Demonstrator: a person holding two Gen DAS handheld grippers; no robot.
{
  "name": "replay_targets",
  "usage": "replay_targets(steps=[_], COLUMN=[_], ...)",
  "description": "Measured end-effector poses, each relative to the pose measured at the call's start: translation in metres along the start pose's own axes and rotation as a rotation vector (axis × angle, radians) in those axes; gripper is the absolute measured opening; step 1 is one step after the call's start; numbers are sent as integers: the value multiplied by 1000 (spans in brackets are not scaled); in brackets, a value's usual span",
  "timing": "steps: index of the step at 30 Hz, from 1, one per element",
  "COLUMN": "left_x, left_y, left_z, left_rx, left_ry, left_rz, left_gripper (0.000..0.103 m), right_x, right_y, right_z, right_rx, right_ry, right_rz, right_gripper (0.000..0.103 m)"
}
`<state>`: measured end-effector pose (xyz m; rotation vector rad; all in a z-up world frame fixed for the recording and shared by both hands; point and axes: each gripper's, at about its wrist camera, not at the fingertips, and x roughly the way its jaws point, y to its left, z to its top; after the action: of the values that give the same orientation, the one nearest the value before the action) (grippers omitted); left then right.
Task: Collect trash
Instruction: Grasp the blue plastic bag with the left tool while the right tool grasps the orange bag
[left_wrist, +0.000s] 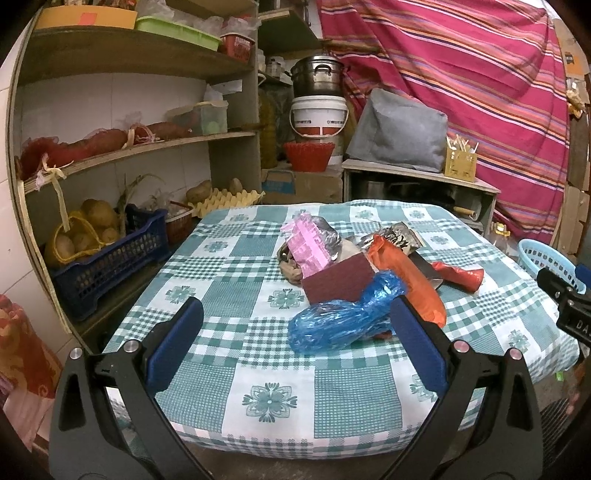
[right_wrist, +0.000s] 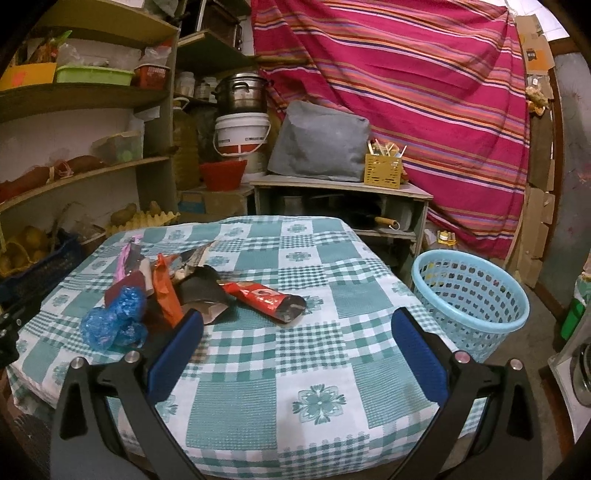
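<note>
A heap of trash is seen on the green-checked tablecloth (left_wrist: 332, 398), and every place here is given relative to that heap. At its near edge lies a crumpled blue plastic bag (left_wrist: 343, 317), with a maroon box (left_wrist: 338, 282) just behind it and a pink wrapper (left_wrist: 308, 249) propped on the box's far side. An orange packet (left_wrist: 410, 280) leans against the bag on the right, a dark printed wrapper (left_wrist: 400, 236) lies behind that, and a red snack wrapper (right_wrist: 266, 297) lies apart on the heap's right side, flat on the cloth. Well to the right of the heap, off the table and down on the floor, a light blue perforated basket (right_wrist: 469, 299) stands open and upright, and is judged to be the bin. The step in hand is judged to be the start of collecting: nothing has yet been picked up. The left gripper (left_wrist: 295, 325) is held wide open just short of the heap, nothing is gripped by it, and its right finger is seen in front of the blue bag; whether it touches the bag cannot be told. The right gripper (right_wrist: 297, 336) is likewise spread wide and empty, above bare cloth nearer than the red wrapper. A short advance and closure on the bag or the red wrapper is called for next, then a carry to the basket.
</note>
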<state>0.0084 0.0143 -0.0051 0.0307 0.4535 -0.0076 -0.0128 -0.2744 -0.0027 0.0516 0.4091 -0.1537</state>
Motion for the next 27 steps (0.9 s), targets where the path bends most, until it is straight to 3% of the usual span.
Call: replay_targets(steps=[12,15,22,27], left_x=[43,57,87,99], left_y=[-23,-35,-52,-59], left_z=[-7,-6,-4,-4], left_rx=[52,77,101,118], left_ry=[80,92,137,174], left_rz=[-86,-108,-173,-239], left_gripper=[98,98,96,57], right_x=[33,46,62,71], right_y=[-10,-14,-17,-12], right_z=[-4,-4,-2,2], right_rx=[17,-5,-50,-56], right_ry=[53,112,135,159], right_rz=[-3,-32,-99,-89], right_gripper=[99,99,99,99])
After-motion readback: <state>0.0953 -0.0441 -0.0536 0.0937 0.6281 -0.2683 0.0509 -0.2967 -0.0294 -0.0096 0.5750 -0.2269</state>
